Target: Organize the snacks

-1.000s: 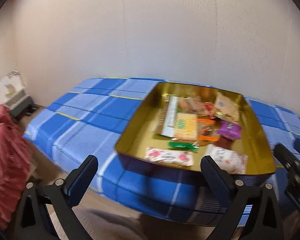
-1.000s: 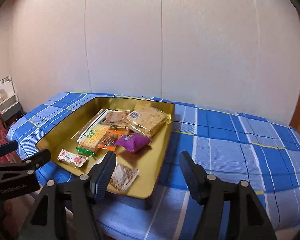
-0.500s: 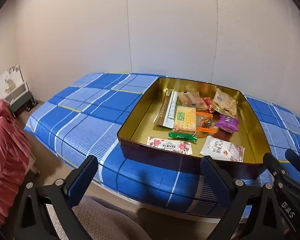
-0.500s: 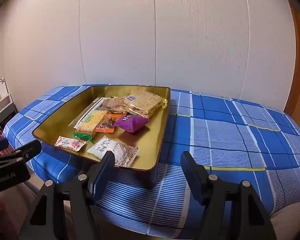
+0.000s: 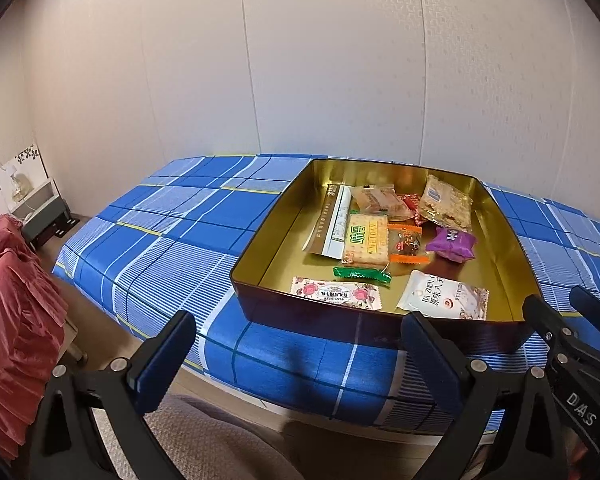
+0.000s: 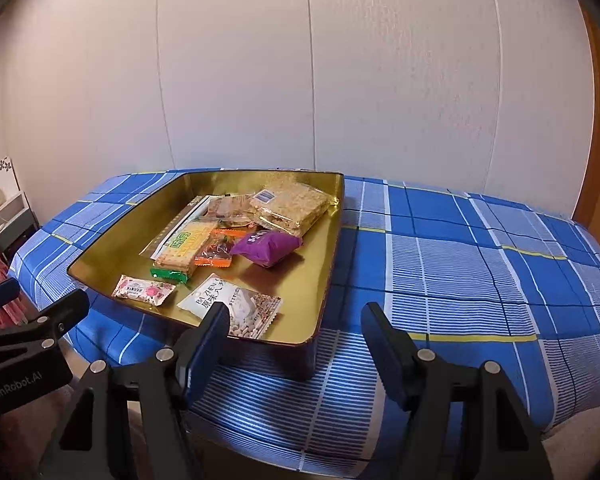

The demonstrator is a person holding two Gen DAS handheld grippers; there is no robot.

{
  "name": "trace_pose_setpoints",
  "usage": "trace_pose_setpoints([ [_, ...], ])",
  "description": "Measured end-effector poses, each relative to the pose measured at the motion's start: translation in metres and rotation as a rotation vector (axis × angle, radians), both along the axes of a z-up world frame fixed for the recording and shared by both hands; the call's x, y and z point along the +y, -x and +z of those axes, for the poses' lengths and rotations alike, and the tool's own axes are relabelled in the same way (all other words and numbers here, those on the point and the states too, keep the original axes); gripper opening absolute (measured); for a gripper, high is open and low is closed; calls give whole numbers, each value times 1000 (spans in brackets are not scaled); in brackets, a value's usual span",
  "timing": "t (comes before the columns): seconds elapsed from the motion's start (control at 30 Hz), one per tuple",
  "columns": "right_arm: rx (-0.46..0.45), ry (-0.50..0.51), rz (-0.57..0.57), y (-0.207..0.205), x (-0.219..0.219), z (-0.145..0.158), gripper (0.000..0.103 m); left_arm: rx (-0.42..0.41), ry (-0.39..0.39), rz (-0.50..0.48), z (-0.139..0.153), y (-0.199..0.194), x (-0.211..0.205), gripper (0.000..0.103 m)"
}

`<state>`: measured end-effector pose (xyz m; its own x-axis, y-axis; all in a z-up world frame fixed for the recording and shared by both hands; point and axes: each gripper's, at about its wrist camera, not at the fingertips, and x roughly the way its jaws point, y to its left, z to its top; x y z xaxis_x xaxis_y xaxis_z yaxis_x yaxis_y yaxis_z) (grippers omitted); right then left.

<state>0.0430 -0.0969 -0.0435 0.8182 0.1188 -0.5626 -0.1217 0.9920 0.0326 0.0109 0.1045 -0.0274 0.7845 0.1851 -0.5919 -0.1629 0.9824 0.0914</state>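
Both views have steadied and pulled back from a second ago – the wrapped snack packets (image 5: 384,240) lie loose inside the gold metal tin (image 5: 260,240) on the blue plaid cloth (image 5: 172,220); left tongs (image 5: 300,354) and right tongs (image 6: 296,344) gape wide, empty – sorting could be pending or done

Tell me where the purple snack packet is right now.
The purple snack packet lies inside the gold tin, toward its right side, between the clear cracker pack behind it and the white nut packet in front.
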Motion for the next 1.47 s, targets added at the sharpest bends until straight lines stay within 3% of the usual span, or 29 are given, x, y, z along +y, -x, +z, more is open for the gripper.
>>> trace_pose_setpoints([
  [1.13,-11,-3,27,1,2,3,69,-28,-35,4,4,2,-4,103],
  [1.47,5,-8,25,-2,0,2,69,-20,-5,15,4,1,-1,103],
])
